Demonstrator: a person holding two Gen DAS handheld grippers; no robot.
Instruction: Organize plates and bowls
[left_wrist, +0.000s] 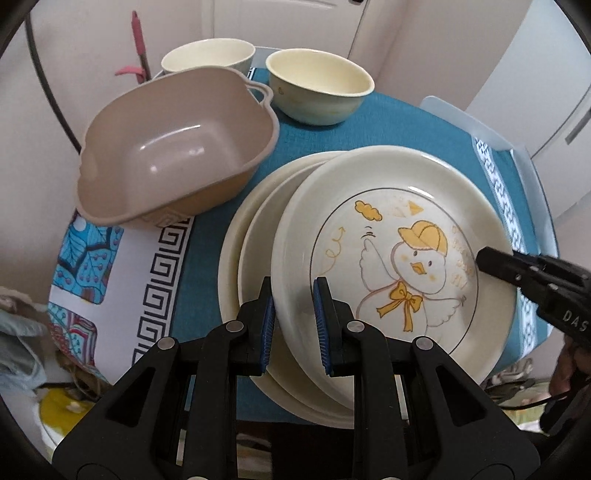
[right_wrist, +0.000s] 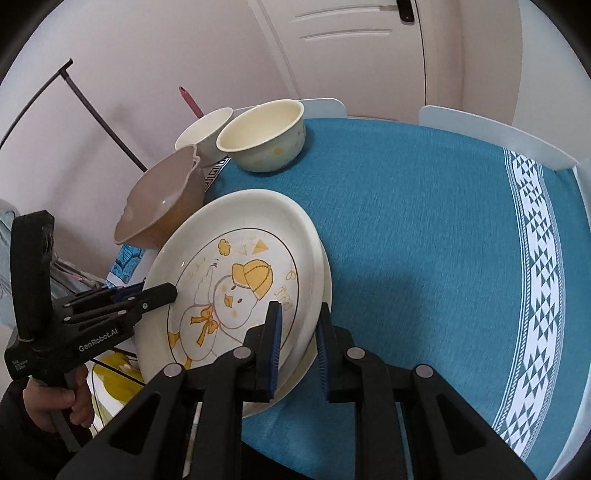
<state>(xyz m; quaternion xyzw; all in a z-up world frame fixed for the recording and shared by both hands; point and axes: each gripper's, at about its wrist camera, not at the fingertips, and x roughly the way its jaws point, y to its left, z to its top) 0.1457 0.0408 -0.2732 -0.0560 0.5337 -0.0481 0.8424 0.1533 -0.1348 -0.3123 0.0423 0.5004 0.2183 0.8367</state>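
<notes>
Glossy ceramic plate (left_wrist: 388, 206); matt woven tablecloth (right_wrist: 424, 221)

Cream plate (left_wrist: 388, 258) with yellow-capped duck drawing, beige basin (left_wrist: 177, 147), teal tablecloth (right_wrist: 406, 221) with white geometric border

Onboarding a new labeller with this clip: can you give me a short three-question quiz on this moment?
1. True or false: the left tongs and the right tongs each clamp the rim of the duck plate.
2. How many cream bowls are in view beyond the brown basin? A: one. B: two. C: four.
3. Fill in: the duck plate lies on top of a ____ of other plates.
Key: 1 true; 2 B; 3 stack.
</notes>
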